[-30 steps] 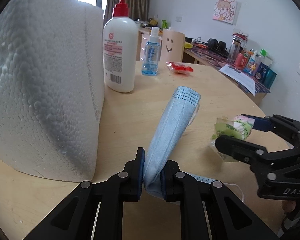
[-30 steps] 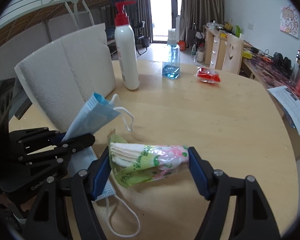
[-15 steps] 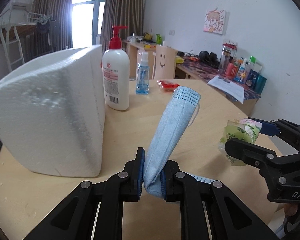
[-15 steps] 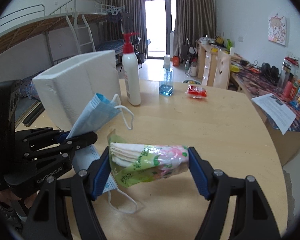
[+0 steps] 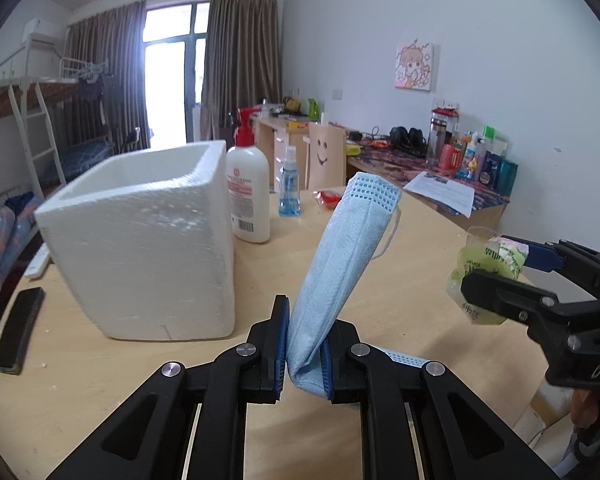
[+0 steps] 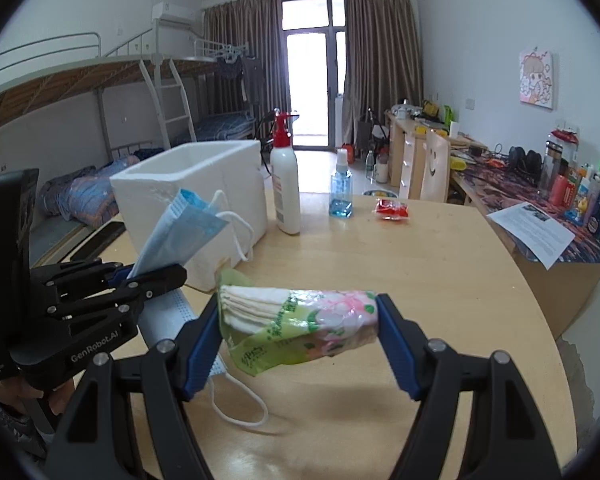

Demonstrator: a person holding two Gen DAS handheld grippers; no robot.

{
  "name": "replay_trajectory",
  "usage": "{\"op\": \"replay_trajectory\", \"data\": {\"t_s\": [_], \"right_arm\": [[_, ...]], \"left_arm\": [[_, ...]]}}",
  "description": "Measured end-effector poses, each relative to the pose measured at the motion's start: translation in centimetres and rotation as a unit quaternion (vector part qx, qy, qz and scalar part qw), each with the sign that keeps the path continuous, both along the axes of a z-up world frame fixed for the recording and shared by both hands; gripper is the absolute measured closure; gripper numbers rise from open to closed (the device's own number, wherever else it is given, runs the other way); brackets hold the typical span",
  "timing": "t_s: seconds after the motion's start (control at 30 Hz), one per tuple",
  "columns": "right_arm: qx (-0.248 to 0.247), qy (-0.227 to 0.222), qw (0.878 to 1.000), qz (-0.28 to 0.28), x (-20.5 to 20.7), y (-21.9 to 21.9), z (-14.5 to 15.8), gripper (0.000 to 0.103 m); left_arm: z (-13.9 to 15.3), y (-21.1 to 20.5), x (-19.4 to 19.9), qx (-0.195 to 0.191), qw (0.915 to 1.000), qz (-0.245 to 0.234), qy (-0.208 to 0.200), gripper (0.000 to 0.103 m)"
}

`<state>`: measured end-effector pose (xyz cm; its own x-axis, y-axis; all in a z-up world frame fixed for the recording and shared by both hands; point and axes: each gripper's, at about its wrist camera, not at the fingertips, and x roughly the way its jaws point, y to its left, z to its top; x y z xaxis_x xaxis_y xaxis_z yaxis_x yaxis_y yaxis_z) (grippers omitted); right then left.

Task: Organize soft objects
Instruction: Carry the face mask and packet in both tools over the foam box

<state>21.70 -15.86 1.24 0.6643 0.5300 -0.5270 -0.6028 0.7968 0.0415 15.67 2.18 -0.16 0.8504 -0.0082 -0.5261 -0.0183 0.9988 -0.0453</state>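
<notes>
Nearest the left wrist camera, the left gripper is clamping the folded lower end of a blue face mask; the mask's long axis is rising up and away from the pads, leaning right, with an ear loop hanging off its far side. A second mask is lying flat on the table under the two tools, its loop trailing toward the camera in the right view.

The right gripper is squeezing a green-and-pink tissue pack end to end, the pack's long axis running crosswise between the blue pads and clear of the tabletop.

Beyond, the white foam box is standing open-topped, forward and left of both tools. Judgement: the box is the likely destination. The left gripper is sitting just beside its near wall and is the nearer of the two; the right one is having to cross leftward past the left tool to reach the opening. Each item needs lifting above the rim first.

Farther back, a lotion pump bottle, a small blue spray bottle and a red packet are standing apart on the table.
</notes>
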Motion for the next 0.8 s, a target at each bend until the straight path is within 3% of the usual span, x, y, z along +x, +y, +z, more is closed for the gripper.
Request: {"op": "replay_trajectory", "data": {"t_s": [0.8], "right_arm": [[0.033, -0.092, 0.995, 0.003, -7.0, 0.9, 3.3, 0.026]], "left_arm": [[3.0, 2.8, -7.5, 0.026, 0.9958, 0.032, -0.082, 0.088]]}}
